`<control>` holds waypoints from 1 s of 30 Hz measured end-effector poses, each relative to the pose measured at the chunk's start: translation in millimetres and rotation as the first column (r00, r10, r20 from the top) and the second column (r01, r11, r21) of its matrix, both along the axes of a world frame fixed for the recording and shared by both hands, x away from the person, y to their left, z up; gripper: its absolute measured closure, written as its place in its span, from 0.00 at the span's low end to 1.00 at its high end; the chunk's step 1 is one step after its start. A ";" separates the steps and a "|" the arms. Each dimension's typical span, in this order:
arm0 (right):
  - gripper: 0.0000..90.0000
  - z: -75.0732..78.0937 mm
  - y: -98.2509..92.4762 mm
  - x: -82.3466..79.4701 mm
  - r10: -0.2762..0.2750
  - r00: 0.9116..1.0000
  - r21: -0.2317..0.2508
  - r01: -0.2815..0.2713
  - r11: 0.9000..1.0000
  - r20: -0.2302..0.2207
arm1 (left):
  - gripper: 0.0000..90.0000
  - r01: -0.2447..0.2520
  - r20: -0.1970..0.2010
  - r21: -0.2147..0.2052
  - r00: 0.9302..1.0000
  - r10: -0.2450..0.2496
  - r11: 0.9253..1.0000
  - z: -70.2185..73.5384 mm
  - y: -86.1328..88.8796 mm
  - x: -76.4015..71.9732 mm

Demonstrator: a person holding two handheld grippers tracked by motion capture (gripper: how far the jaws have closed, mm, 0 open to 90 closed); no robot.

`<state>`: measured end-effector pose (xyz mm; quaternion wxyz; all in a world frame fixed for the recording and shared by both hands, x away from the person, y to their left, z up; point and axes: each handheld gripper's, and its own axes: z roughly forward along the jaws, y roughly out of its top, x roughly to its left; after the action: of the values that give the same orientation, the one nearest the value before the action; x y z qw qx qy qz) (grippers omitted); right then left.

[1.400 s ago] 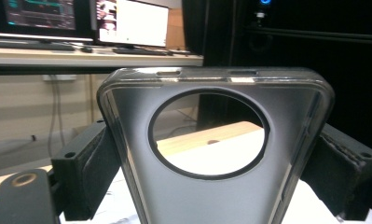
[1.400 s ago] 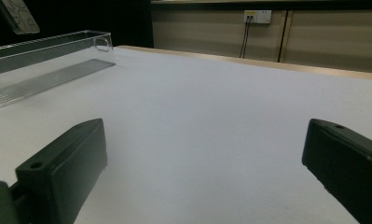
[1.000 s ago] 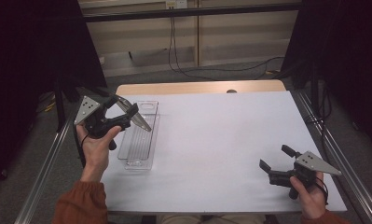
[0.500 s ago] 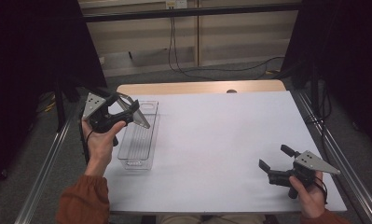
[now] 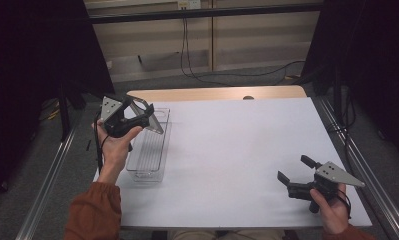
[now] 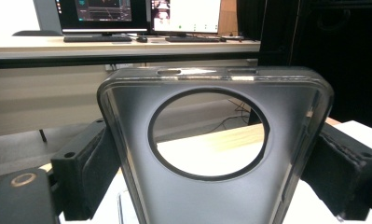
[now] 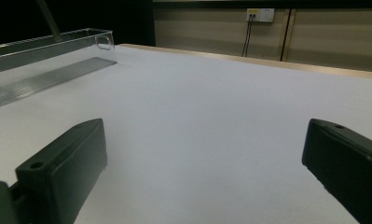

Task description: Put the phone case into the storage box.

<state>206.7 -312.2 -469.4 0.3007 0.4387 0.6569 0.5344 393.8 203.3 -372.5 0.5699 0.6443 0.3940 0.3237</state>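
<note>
A smoky translucent phone case [image 6: 211, 186] with rounded corners and a large round camera cut-out is clamped by its two long edges between the ribbed black jaws of the left gripper [image 5: 137, 117]. In the high view the case [image 5: 154, 120] is held raised and tilted, just above a clear, oblong plastic tray [image 5: 149, 155] with a ridged floor. The tray lies directly below this gripper on the matte white table [image 5: 237, 150]. The right gripper [image 5: 296, 175] is kept low over the table's near right corner, well apart from the left; its blocky jaws are spread wide with nothing between them, and the tray [image 7: 44, 60] is seen far ahead of them.
</note>
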 end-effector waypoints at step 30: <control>0.00 -0.7 0.0 0.1 0.001 1.000 0.009 -0.001 1.000 -0.009 | 0.13 -0.079 -0.056 0.048 0.995 0.081 0.996 -16.4 -19.6 43.1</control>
<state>206.7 -312.2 -470.1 0.2954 0.4421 0.6560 0.5357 437.0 183.7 -388.9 0.5298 0.6501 0.4282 0.3366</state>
